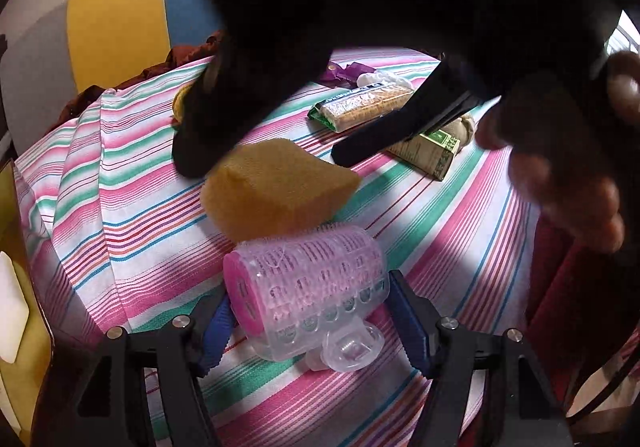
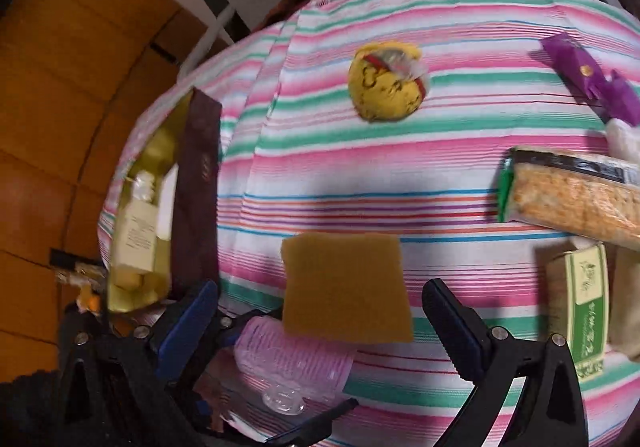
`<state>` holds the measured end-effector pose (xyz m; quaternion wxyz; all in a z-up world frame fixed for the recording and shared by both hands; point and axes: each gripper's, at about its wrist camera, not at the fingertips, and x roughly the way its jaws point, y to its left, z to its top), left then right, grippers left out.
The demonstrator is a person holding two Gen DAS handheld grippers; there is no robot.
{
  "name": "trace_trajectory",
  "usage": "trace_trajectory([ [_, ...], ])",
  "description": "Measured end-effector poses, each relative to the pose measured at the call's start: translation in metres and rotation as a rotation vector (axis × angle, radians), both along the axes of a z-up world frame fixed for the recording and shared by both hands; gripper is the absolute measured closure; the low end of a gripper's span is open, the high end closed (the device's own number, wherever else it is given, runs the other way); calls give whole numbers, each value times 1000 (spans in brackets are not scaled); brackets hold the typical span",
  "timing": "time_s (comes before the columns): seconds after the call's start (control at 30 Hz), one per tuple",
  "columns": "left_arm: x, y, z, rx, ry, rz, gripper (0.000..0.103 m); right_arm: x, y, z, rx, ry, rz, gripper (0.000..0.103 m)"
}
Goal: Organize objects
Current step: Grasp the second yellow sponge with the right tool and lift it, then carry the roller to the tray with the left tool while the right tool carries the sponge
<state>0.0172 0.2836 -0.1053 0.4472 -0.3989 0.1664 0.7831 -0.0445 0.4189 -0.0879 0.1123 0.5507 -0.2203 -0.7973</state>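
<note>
A pink hair roller (image 1: 308,287) with a clear plastic clip lies on its side between the blue pads of my left gripper (image 1: 308,299), which is shut on its two ends just above the striped cloth. Just beyond it sits a mustard-yellow sponge (image 1: 276,187). My right gripper (image 1: 264,161) hangs over the sponge as a dark shape with its fingers apart. In the right wrist view the sponge (image 2: 344,287) lies on the cloth between and below the spread fingers of the right gripper (image 2: 320,287), which is open. The roller (image 2: 292,363) shows at the lower left.
On the striped tablecloth (image 2: 360,175) lie a yellow ball (image 2: 384,87), a purple packet (image 2: 588,75), a biscuit pack (image 2: 576,199) and a green box (image 2: 588,307). An open yellow box (image 2: 136,223) with a bottle stands at the left edge. A hand (image 1: 560,175) holds the right gripper.
</note>
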Motion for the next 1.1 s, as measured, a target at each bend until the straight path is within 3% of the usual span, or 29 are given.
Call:
trace_trajectory([
  [0.03,-1,0,0,2,-3,1,31,-1,-2,-3,18,-9,8,10],
  [0.1,-2,0,1,6,-13,2,31,-1,0,-8,52,-29,-4,40],
  [0.33,-10,-1,2,21,-56,12,33,1,17,-2,57,6,-88,43],
  [0.4,-9,0,1,15,-48,8,33,1,26,-3,18,0,-117,43],
  [0.5,-9,1,2,10,-44,10,33,3,36,0,37,10,-161,43],
  [0.67,-5,5,4,14,-42,-2,34,3,44,11,10,80,-211,43],
  [0.9,3,-3,42,86,25,-9,34,11,54,29,-28,168,-266,43],
  [1.1,1,-34,75,144,44,58,33,15,48,41,-5,219,-228,43],
])
